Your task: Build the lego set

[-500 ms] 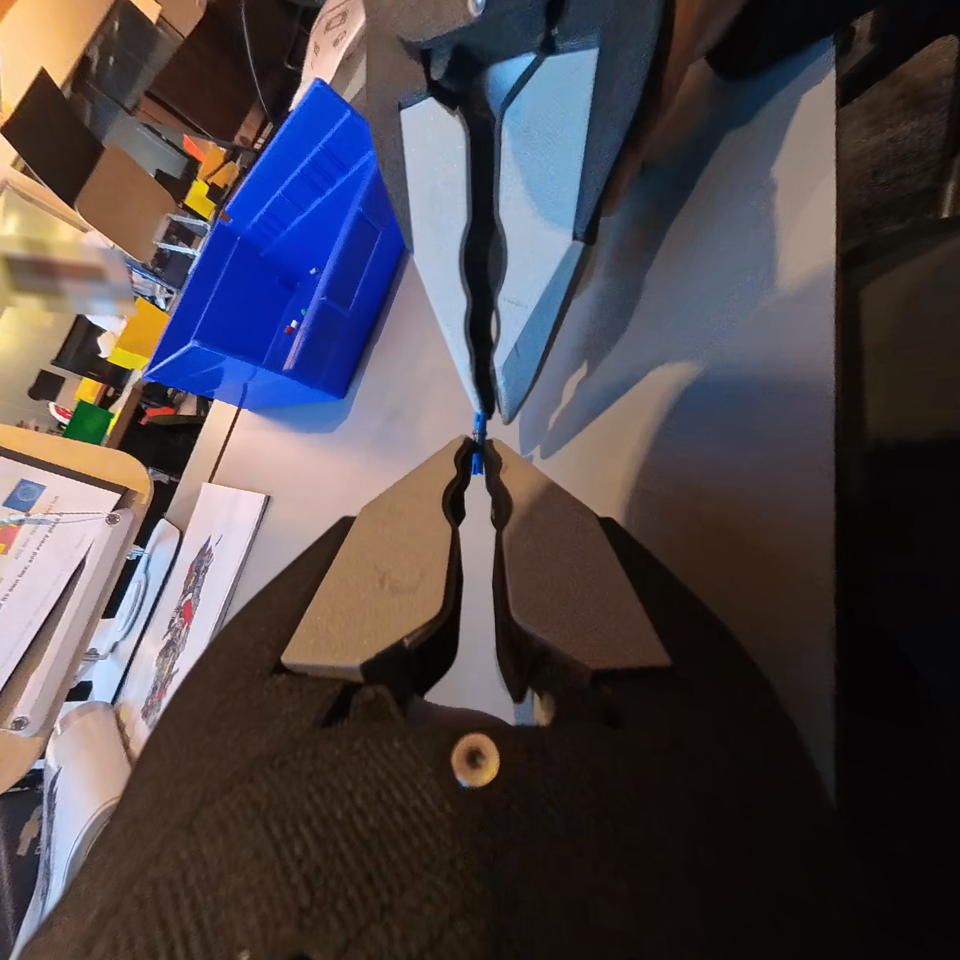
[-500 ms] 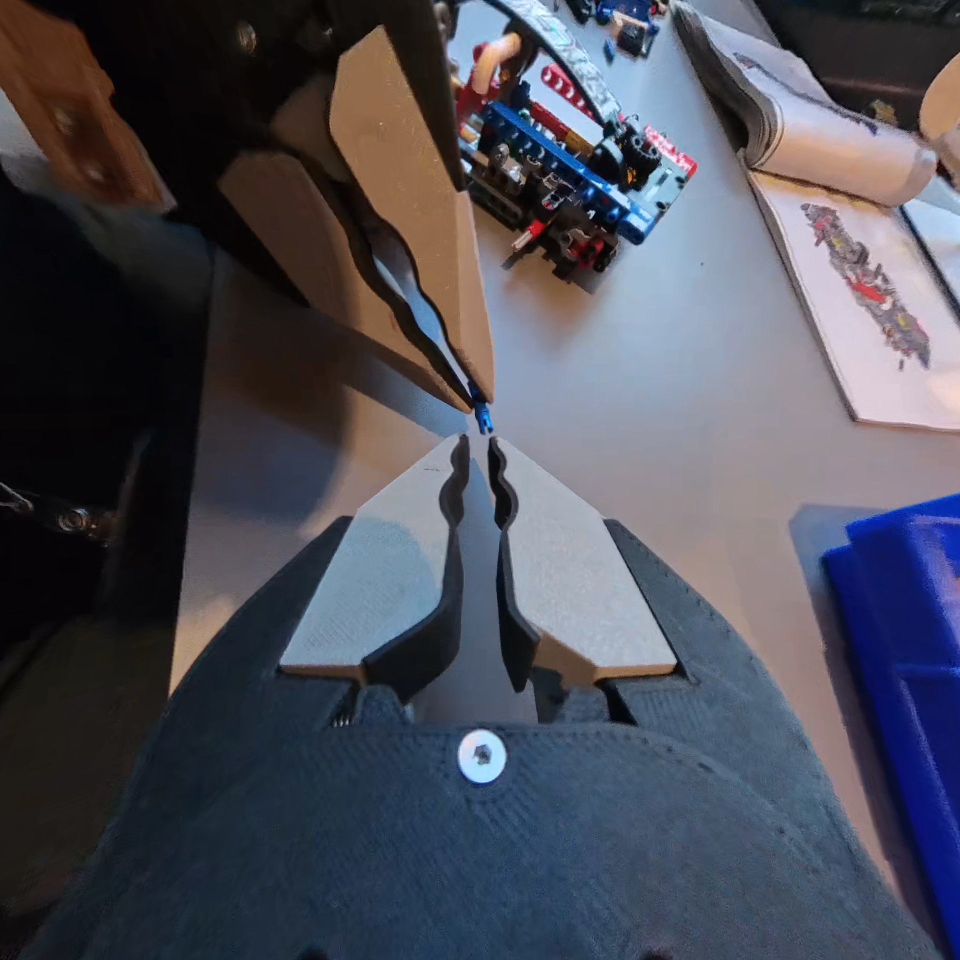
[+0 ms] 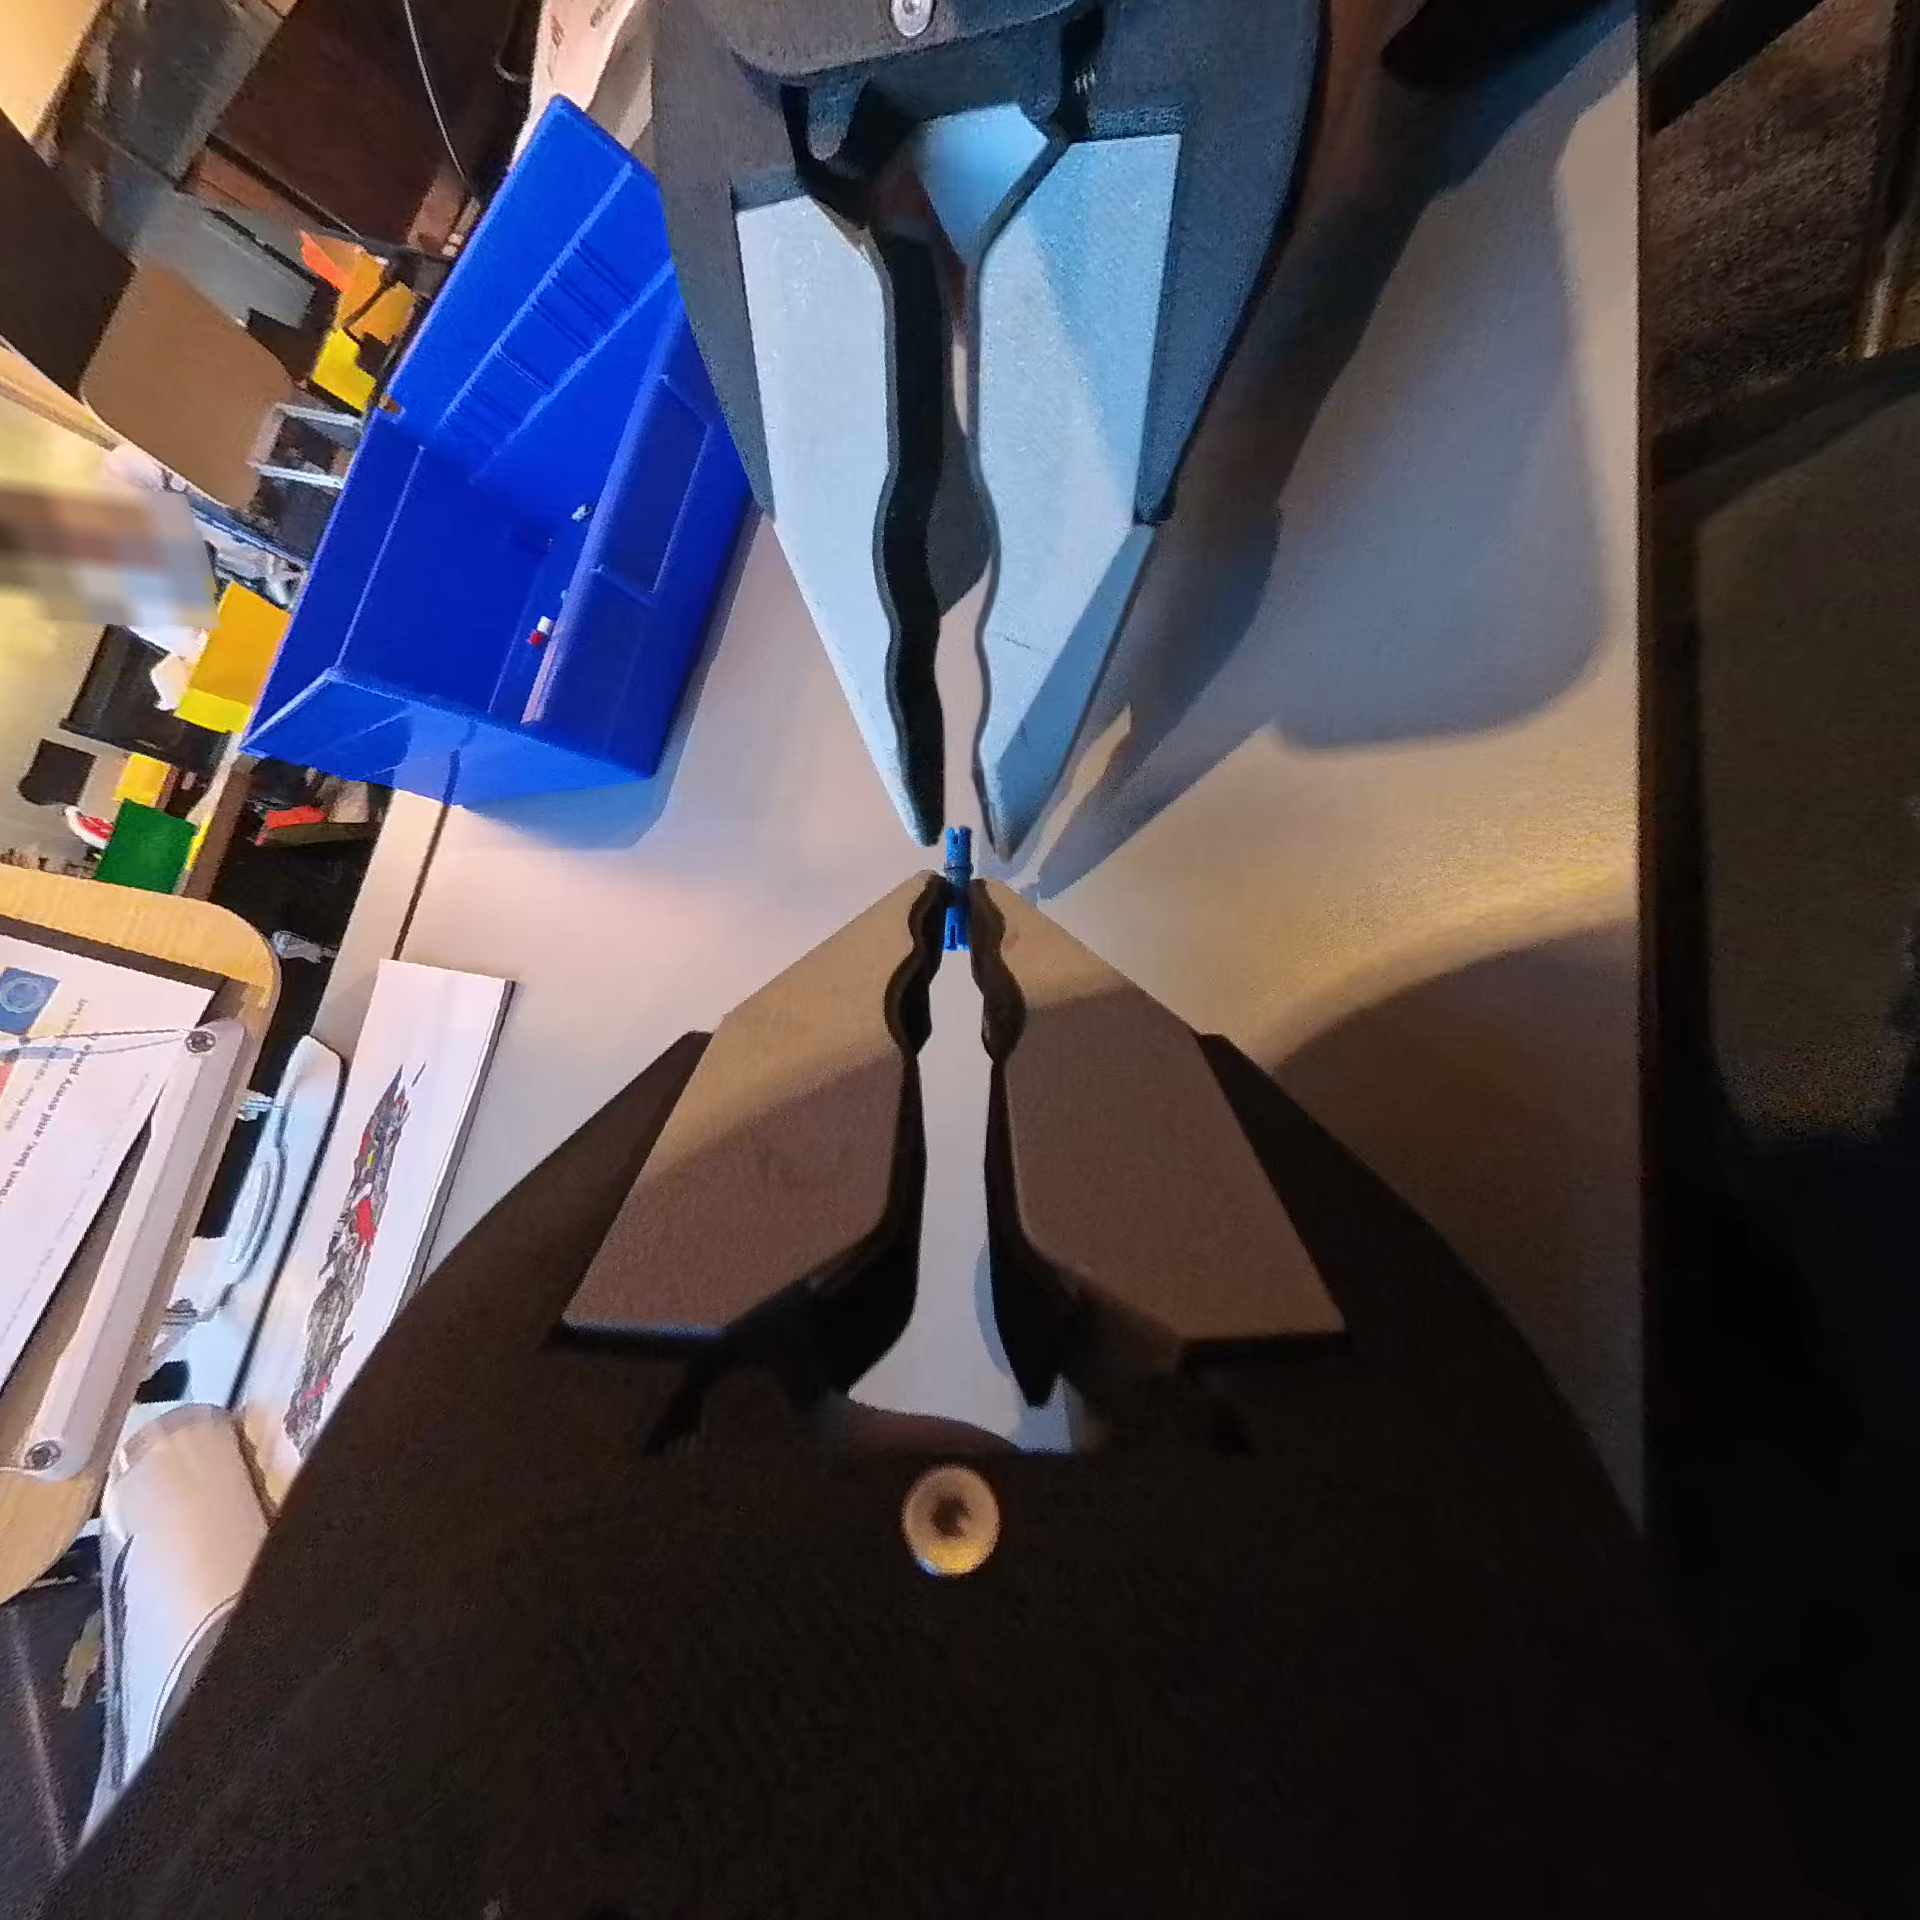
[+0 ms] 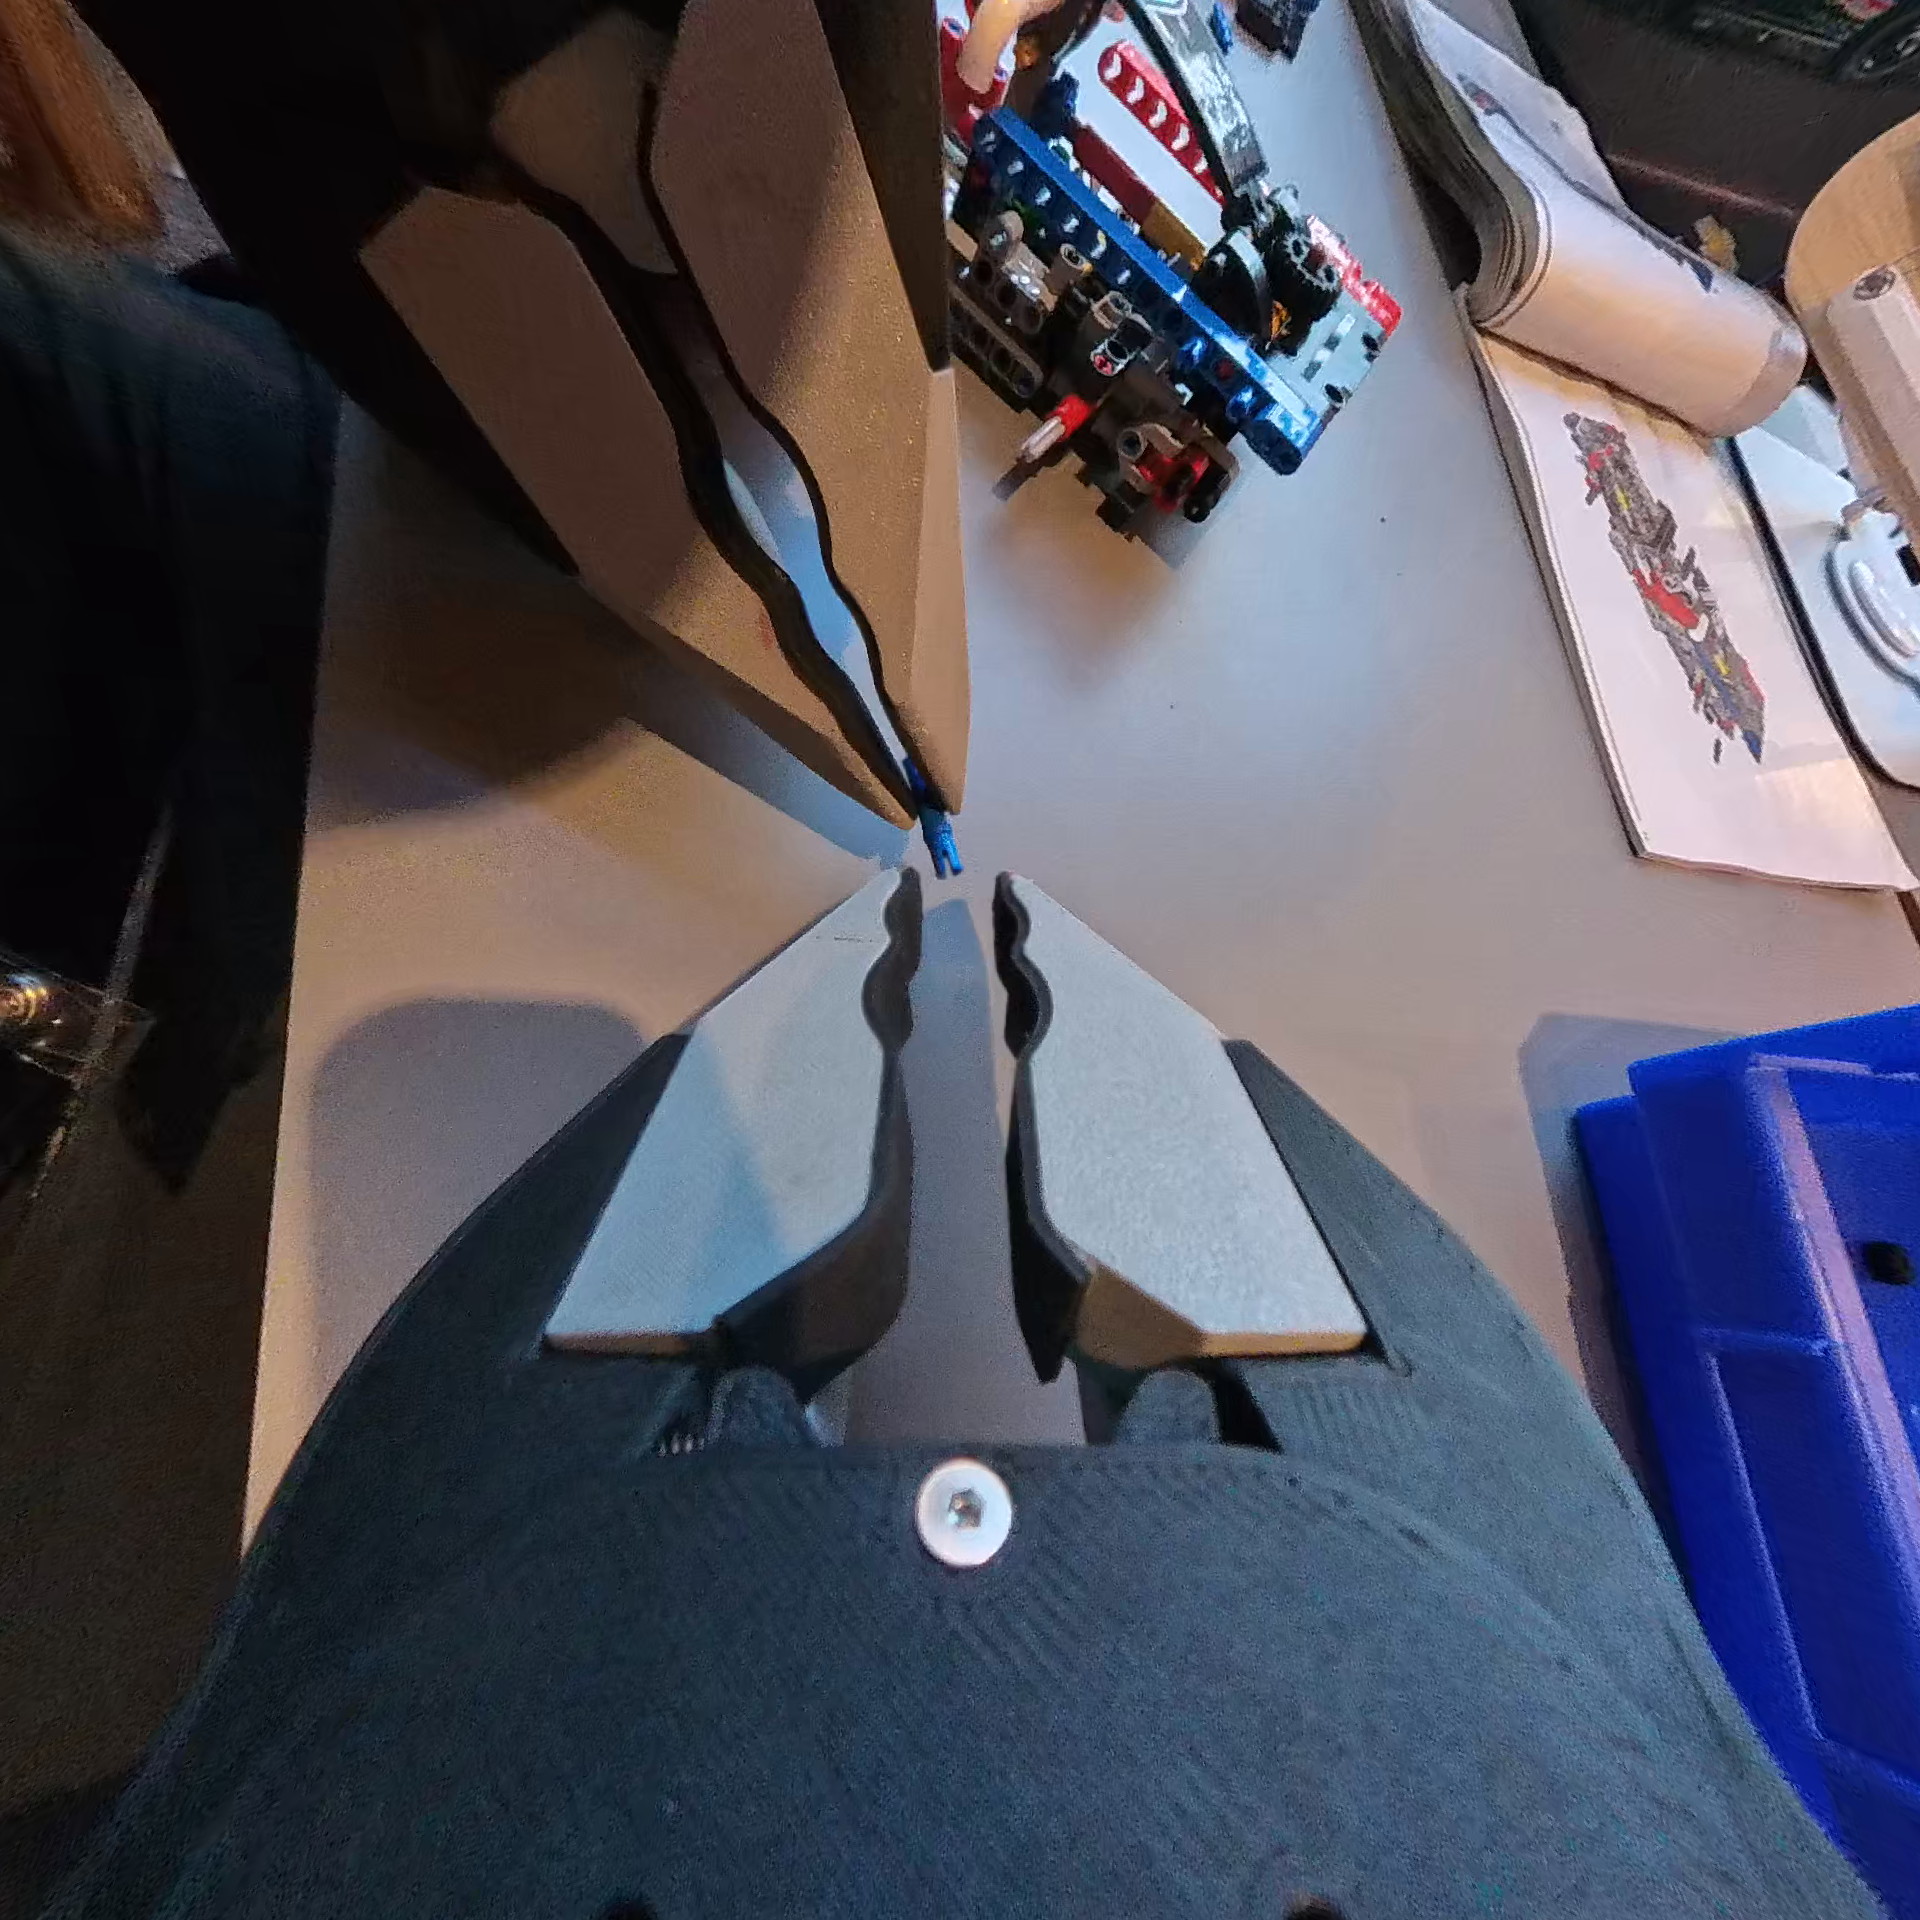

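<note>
the left gripper point(image 3: 957, 891) has its jaws pinched on a small blue pin point(image 3: 957, 885), whose free end pokes out past the tips. the right gripper point(image 4: 957, 891) faces it tip to tip, jaws parted with a narrow gap, the blue pin point(image 4: 941, 837) just ahead of that gap and not touching. beyond the right jaws, on the grey bench point(image 4: 1247, 727), sit the part-built lego model point(image 4: 1164, 301) and an open instruction booklet point(image 4: 1662, 582); a blue bin point(image 3: 499, 540) lies left of the left jaws.

Each camera sits just behind its own tool, looking forward along the fingers, low over the grey surface point(image 3: 1351, 935). The two views face one another at close range, sharing the blue pin point(image 3: 957, 902) at frame centre.
</note>
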### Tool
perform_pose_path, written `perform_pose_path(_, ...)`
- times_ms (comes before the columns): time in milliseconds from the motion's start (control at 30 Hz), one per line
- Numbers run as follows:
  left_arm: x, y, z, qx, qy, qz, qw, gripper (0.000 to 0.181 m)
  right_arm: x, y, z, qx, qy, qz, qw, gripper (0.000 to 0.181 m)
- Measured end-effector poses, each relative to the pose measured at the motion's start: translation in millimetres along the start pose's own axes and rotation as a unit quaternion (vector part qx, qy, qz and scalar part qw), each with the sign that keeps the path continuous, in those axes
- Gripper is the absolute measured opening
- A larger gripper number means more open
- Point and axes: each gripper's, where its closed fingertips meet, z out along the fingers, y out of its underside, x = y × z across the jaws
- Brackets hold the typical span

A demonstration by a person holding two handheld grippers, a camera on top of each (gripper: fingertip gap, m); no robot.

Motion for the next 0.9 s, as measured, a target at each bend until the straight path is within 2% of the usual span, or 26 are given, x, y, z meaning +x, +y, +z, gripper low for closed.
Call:
perform_pose_path(67,0.0,0.1,0.0,0.000,-0.003,0.003,1.000,0.001,-1.0,1.9,0.6,-0.002,-0.004,0.005,1.000,0.009)
perform_pose_path(133,-1.6,-0.1,-0.7,0.001,-0.010,0.003,1.000,0.001,-1.1,-2.2,-1.1,0.010,-0.002,-0.002,1.000,0.000)
perform_pose_path(900,-1.3,3.7,1.6,-0.012,-0.010,0.004,1.000,0.000,-2.4,-7.5,-0.7,0.029,0.006,-0.012,0.999,0.000)
